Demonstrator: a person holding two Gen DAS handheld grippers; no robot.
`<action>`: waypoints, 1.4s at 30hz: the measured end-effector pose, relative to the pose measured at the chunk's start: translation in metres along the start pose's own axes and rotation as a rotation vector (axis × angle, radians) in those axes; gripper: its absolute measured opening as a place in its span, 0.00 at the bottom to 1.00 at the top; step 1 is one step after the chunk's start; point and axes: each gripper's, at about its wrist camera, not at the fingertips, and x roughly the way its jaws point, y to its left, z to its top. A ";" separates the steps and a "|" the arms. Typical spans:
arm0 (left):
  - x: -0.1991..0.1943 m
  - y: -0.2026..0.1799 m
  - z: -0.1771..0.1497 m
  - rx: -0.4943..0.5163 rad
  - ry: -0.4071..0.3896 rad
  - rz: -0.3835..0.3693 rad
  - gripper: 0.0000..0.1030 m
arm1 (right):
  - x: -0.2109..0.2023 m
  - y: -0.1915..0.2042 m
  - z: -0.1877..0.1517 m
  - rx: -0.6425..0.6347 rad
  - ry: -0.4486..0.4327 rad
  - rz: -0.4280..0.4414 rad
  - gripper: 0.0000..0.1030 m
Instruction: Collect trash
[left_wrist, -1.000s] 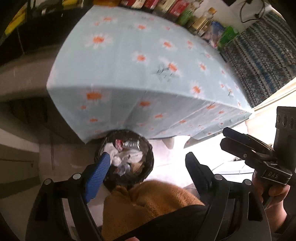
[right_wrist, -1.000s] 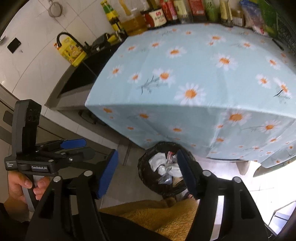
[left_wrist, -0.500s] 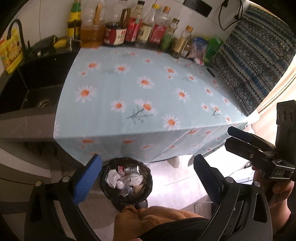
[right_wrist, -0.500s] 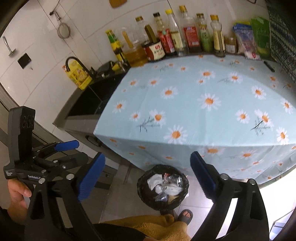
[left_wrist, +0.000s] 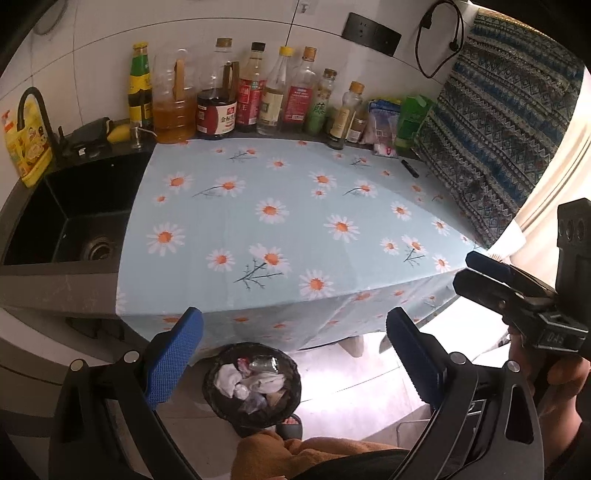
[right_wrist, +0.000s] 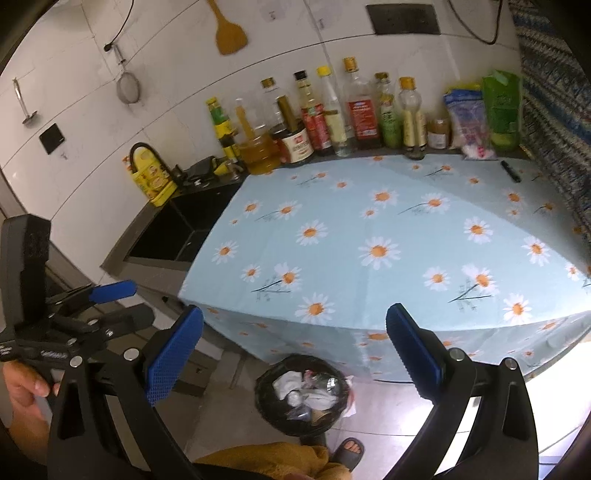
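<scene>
Both grippers are being raised since prev. frame; left gripper (left_wrist: 294, 360) & right gripper (right_wrist: 294, 356) are released, right's jaws opening, nothing between. Round black trash bin (left_wrist: 286, 402) is being kept below fingers.

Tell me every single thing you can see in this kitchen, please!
Daisy-print tablecloth: one, pale blue, covering the counter.
Black round trash bin: one, on the floor below the counter's front edge, full of white crumpled trash.
Sauce and oil bottles: about ten, mixed colours, a row along the wall.
Green packet: one, right end of the row.
Black marker pen: one, on the cloth at the far right.
Black sink: one, left of the cloth.
Yellow detergent bottle: one, behind the sink.
Wooden spatula: one, hanging on the wall.
Patterned blue cloth: one, right side.
Left gripper: blue pads, open, empty.
Right gripper: blue pads, jaws opening, empty.
</scene>
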 end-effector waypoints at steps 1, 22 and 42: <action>-0.001 -0.002 0.000 0.002 -0.007 0.009 0.93 | -0.002 -0.001 0.001 -0.004 -0.003 -0.005 0.95; -0.018 -0.016 -0.001 0.012 -0.058 0.036 0.93 | -0.021 -0.004 -0.002 -0.024 -0.034 -0.004 0.95; -0.021 -0.018 -0.002 -0.005 -0.070 0.045 0.93 | -0.021 -0.004 -0.003 -0.032 -0.021 0.002 0.95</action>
